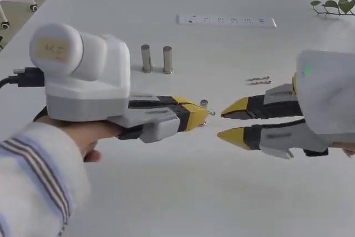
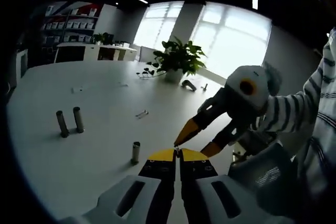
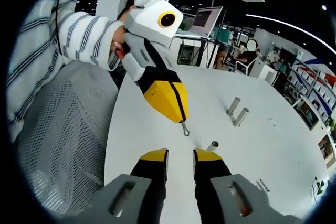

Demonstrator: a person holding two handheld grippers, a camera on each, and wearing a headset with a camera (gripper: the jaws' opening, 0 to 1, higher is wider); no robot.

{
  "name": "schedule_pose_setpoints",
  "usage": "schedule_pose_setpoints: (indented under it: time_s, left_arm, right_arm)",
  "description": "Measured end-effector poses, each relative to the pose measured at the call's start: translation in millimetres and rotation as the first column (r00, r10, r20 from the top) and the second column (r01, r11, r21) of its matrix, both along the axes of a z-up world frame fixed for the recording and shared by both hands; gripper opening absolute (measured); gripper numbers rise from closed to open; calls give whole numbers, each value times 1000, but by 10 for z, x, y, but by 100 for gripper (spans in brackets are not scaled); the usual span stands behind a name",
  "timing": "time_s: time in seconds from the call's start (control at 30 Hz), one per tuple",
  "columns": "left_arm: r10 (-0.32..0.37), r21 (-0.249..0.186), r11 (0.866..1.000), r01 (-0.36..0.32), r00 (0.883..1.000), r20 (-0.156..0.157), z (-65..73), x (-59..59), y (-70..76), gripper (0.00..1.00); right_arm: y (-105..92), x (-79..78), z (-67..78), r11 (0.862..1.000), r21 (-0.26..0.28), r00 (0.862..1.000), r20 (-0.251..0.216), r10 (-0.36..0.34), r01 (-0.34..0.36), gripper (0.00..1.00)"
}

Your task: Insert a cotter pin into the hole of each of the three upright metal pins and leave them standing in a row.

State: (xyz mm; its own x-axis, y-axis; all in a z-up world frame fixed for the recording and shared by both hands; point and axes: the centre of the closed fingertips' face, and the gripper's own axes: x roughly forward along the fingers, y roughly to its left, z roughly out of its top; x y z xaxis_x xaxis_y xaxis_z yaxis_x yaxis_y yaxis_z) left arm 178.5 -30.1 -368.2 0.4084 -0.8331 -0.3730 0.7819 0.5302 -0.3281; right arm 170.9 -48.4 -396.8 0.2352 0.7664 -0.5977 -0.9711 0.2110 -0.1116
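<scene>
Yellow-tipped left tongs point(image 1: 203, 116) pinching cotter pin point(image 3: 185, 128), right tongs point(image 1: 221, 124) parted

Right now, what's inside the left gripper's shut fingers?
A cotter pin: its looped end pokes out of the left gripper's tips. The rest is covered by the yellow fingers, so its legs cannot be seen.

metal pin point(image 1: 204, 103) half hidden, behind left tool point(image 1: 204, 119)

No text or label is legible.
</scene>
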Motion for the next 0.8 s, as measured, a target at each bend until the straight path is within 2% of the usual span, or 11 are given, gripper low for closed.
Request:
schedule_pose_setpoints:
  time_s: [0.07,0.1,0.13,0.2,0.27,0.37,0.47,0.57,0.67,0.77,0.8]
  left_arm:
    - [-39,35,999,39,999,27,-11,-32,6,0]
    - [-49,43,998,48,998,41,-7,-28,9,0]
    - [-70,53,996,67,996,52,-1,-49,6,0]
    - [-93,68,994,88,992,80,15,-67,4,0]
    - [-118,88,990,109,988,101,17,-86,6,0]
    - [-189,140,976,164,964,188,30,-129,0,0]
    - [-216,150,971,187,954,209,39,-174,-11,0]
    - [-227,158,968,197,953,200,17,-192,-11,0]
    - [-268,194,954,227,937,223,-17,-224,-15,0]
    - [-289,197,949,245,927,239,-17,-246,-37,0]
    - [-302,201,946,256,920,249,-11,-260,-48,0]
  right_arm:
    - [1,-57,-8,1000,18,998,-69,14,-13,16]
    - [-6,-67,-15,1000,15,996,-83,18,-17,16]
    - [-12,-50,-14,1000,16,997,-76,24,-22,15]
    - [-16,-92,-37,999,16,993,-116,35,-33,14]
    - [-2,-107,-34,999,31,991,-130,44,-40,15]
    - [36,-128,1,997,75,984,-173,44,-31,14]
    - [57,-132,27,995,94,982,-184,46,-29,13]
    - [96,-154,70,992,122,977,-203,58,-34,13]
    - [130,-230,91,988,142,967,-239,88,-55,14]
    - [154,-259,85,987,147,965,-244,97,-62,13]
    - [158,-273,79,987,146,964,-248,100,-64,13]
